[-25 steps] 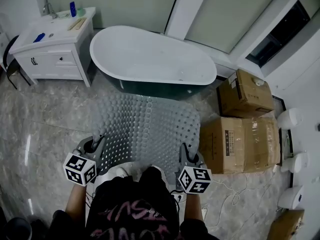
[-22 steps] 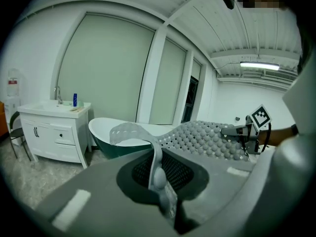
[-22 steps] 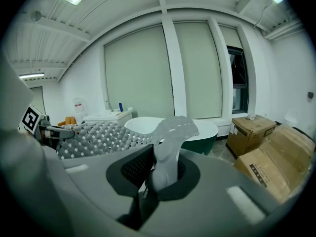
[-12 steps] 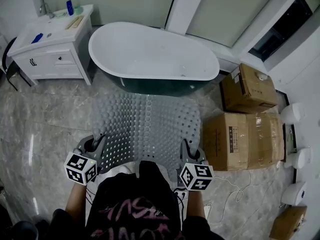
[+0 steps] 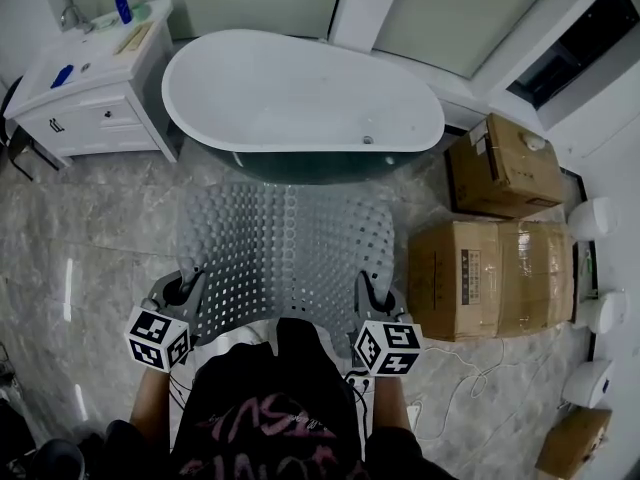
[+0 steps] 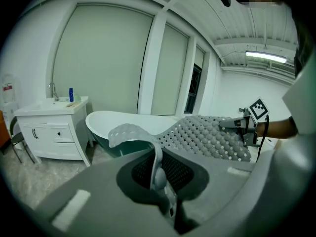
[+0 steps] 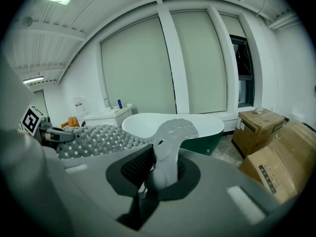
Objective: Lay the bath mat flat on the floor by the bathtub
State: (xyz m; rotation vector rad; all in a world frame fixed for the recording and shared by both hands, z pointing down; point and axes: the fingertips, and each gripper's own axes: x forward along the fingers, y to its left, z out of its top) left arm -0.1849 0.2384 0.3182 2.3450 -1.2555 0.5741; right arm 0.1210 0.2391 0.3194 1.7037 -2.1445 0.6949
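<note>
A grey perforated bath mat point(image 5: 285, 253) hangs spread between my two grippers, held off the floor in front of the white bathtub point(image 5: 300, 93). My left gripper point(image 5: 186, 290) is shut on the mat's near left corner, and that corner point(image 6: 129, 132) curls up out of its jaws. My right gripper point(image 5: 368, 293) is shut on the near right corner point(image 7: 173, 130). The mat's far edge reaches toward the tub's dark green side point(image 5: 300, 166). In the left gripper view the mat point(image 6: 207, 137) stretches across to the right gripper point(image 6: 242, 125).
A white vanity cabinet point(image 5: 85, 93) stands left of the tub. Cardboard boxes point(image 5: 490, 258) sit on the marble floor point(image 5: 90, 238) to the right, with white cables point(image 5: 460, 393) beside them. White round fixtures point(image 5: 598, 313) line the right wall.
The tub now sits lower and larger in the head view as the view shifted toward it. The mat's far edge is closer to the tub's side. Both grippers still hold their corners.
</note>
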